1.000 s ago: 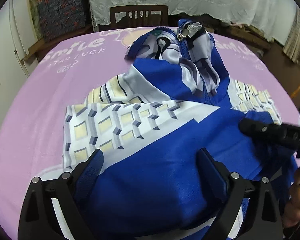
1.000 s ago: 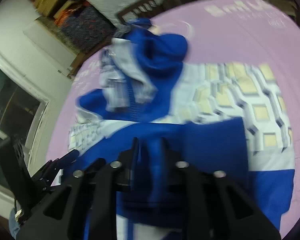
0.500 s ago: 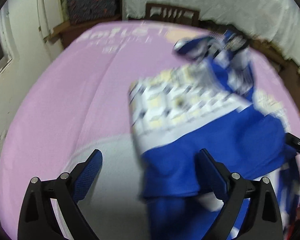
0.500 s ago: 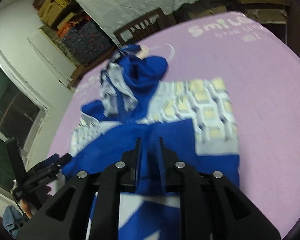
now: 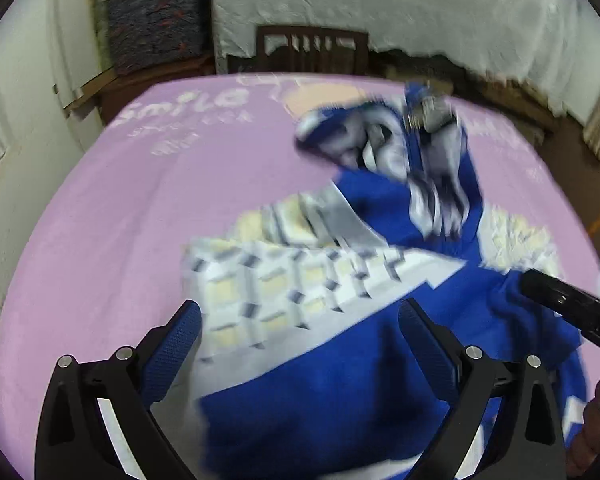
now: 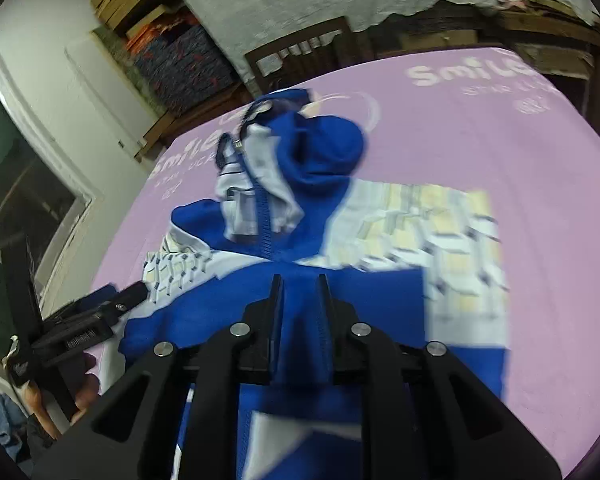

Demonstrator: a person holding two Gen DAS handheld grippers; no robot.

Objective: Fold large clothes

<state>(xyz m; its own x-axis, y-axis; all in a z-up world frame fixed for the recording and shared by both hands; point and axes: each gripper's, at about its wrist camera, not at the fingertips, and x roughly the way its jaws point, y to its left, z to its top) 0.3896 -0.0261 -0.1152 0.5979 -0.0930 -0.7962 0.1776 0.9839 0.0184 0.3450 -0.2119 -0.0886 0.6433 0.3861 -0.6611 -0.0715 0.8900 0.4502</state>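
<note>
A blue and white zip hoodie [image 5: 340, 344] with a yellow block pattern lies on the pink cloth [image 5: 100, 240], hood at the far end. My left gripper [image 5: 300, 320] is open and empty above the hoodie's lower left part. My right gripper [image 6: 299, 292] is shut on a fold of the blue hoodie fabric [image 6: 300, 320] near the zip. The hoodie [image 6: 284, 184] also shows in the right wrist view with its hood bunched up. The right gripper shows at the right edge of the left wrist view [image 5: 560, 304].
A dark wooden chair [image 5: 312, 54] stands behind the far edge of the table. A white lace cloth [image 5: 380, 4] hangs behind it. Stacked boxes and fabric [image 6: 172, 56] sit at the back left. A window [image 6: 16, 184] is on the left wall.
The left gripper swung left over bare cloth, then back over the hoodie's patterned sleeve. The right gripper stayed shut on the blue fabric and pulled it back toward me.
</note>
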